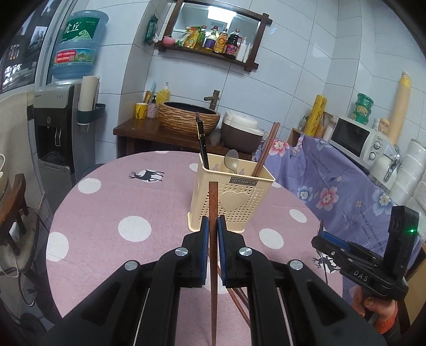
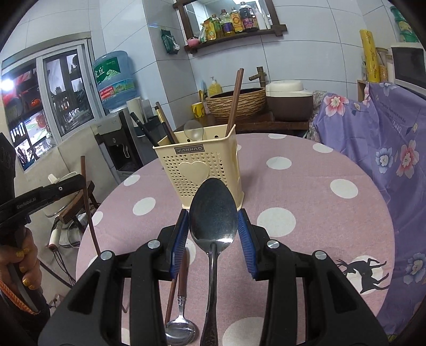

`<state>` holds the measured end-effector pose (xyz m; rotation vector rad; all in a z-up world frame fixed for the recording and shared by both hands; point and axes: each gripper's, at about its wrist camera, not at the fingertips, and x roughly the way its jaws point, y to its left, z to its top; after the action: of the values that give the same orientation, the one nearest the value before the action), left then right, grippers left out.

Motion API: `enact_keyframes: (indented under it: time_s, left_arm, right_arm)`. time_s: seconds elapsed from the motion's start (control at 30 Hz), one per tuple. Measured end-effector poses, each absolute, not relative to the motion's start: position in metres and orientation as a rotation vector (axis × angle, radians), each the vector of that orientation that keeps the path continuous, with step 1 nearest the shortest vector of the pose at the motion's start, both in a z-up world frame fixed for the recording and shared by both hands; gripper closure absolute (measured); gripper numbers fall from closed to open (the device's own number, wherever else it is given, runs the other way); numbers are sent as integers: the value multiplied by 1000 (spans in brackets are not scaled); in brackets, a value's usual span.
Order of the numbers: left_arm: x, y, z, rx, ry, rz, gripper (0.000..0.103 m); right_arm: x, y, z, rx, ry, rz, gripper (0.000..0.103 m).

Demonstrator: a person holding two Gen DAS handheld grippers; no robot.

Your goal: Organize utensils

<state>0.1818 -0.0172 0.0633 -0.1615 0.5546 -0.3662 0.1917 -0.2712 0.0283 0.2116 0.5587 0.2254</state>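
We see the cream utensil holder [image 1: 231,198] straight above both grippers in frame, the left gripper [image 1: 212,226] clenched on 1 upright chopstick [image 1: 212,202], the right gripper [image 2: 213,226] grasping a spoon [image 2: 213,213] bowl-up.

Even, cool indoor light, moderately bright. White wall tiles [image 1: 290,87] carry soft sheen; a bright reflection sits in the shelf mirror [image 1: 215,20]. Daylight glare at the far-left window [image 2: 8,85] — blown out. Shadows on the tablecloth [image 2: 319,213] faint. Strong fisheye bending, dark vignette at corners. Focus sharp mid-scene; nearest edges slightly soft.
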Motion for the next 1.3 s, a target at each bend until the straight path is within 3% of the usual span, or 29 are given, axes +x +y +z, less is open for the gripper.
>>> enact_keyframes:
  time_s: [0.87,1.3]
  left_arm:
    - [177,-18,68,-158,539,-372,95]
    - [190,-23,98,-173,475,-432,95]
  right_arm:
    - [200,-262,3,184,591,190,65]
    - [209,-250,36,138,486,223,65]
